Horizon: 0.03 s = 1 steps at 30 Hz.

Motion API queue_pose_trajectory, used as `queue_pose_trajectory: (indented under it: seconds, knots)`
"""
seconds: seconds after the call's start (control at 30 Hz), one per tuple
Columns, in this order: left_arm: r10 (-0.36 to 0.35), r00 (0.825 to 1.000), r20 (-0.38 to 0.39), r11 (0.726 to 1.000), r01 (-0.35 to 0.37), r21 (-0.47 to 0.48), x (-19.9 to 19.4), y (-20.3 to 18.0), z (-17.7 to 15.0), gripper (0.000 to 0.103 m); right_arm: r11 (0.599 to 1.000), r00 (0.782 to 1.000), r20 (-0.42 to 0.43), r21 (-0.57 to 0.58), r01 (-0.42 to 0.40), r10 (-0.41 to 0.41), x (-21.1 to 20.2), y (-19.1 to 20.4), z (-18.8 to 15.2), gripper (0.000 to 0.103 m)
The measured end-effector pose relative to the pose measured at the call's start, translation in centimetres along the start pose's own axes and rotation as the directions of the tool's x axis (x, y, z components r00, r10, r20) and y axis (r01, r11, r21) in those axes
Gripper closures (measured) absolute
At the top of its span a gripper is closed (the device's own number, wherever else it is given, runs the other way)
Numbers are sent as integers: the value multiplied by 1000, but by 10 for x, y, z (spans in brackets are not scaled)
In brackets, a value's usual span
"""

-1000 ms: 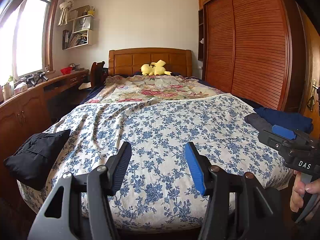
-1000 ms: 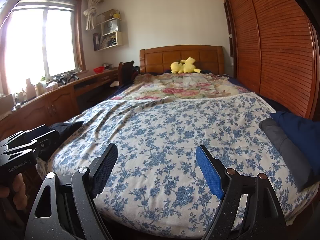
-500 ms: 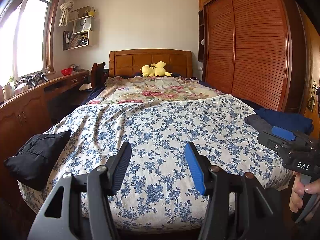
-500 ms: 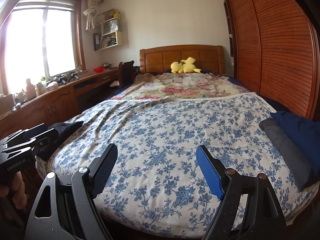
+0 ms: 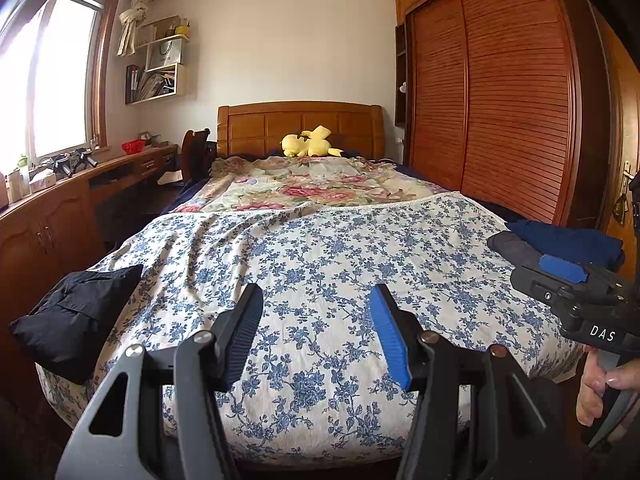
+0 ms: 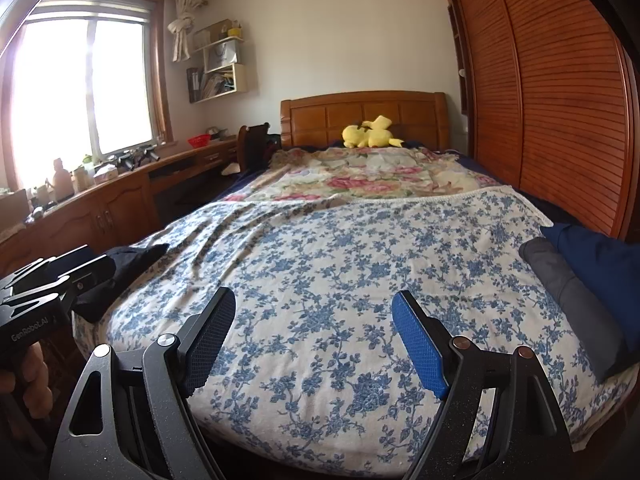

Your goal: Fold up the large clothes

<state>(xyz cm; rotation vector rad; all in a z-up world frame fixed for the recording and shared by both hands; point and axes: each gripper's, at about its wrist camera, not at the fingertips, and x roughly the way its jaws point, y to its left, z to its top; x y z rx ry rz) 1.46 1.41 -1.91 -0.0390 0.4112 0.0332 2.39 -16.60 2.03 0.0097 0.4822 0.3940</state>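
Black garment (image 5: 76, 316) lies bunched at the bed's near left corner; grey (image 6: 568, 288) and navy (image 6: 600, 252) folded pieces sit near right. Over the last second nothing has shifted. My left tool (image 5: 316, 336) and right tool (image 6: 316, 340) both hover wide open and empty above the floral bedspread (image 5: 320, 248). Stage undetermined.

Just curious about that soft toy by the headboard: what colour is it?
Yellow. The soft toy shows best in the right wrist view, lying against the wooden headboard.
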Motion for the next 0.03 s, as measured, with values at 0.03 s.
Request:
queue_pose_trajectory:
  seconds: [0.03]
  knots:
    - [1, 1000, 0, 1000, -1, 1, 0, 0, 0, 48, 1000, 1000, 0, 0, 0, 0, 0, 0, 0, 21]
